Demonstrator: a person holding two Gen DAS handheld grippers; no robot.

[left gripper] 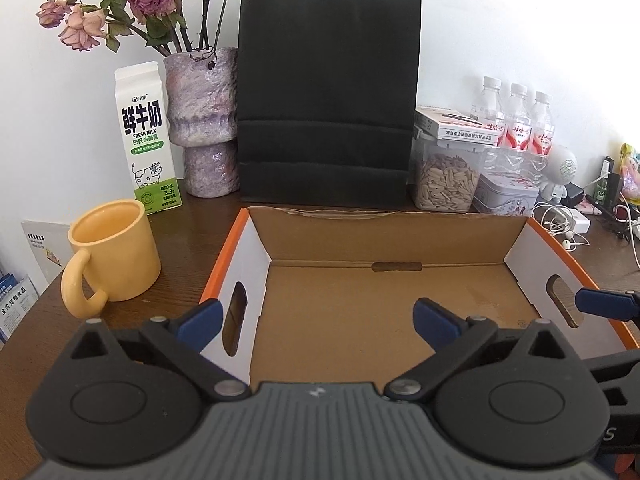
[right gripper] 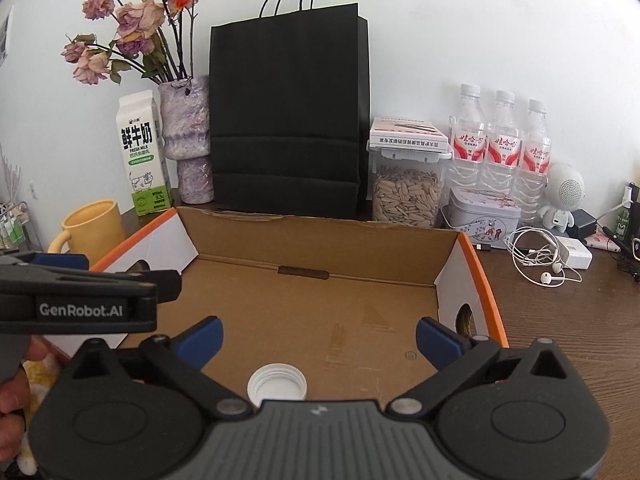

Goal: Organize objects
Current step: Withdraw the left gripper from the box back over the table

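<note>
A dark wooden table [left gripper: 192, 240] stands against a white wall. From the left: a yellow mug [left gripper: 114, 250], a milk carton [left gripper: 146, 138], then the open cardboard box [left gripper: 384, 236], empty except for a white cap [right gripper: 277, 385]. The left gripper [left gripper: 318, 318] and the right gripper [right gripper: 319, 338] are both spread wide, holding nothing. The mug looks rigid, smooth and breakable; I would take it by the rim wall.
</note>
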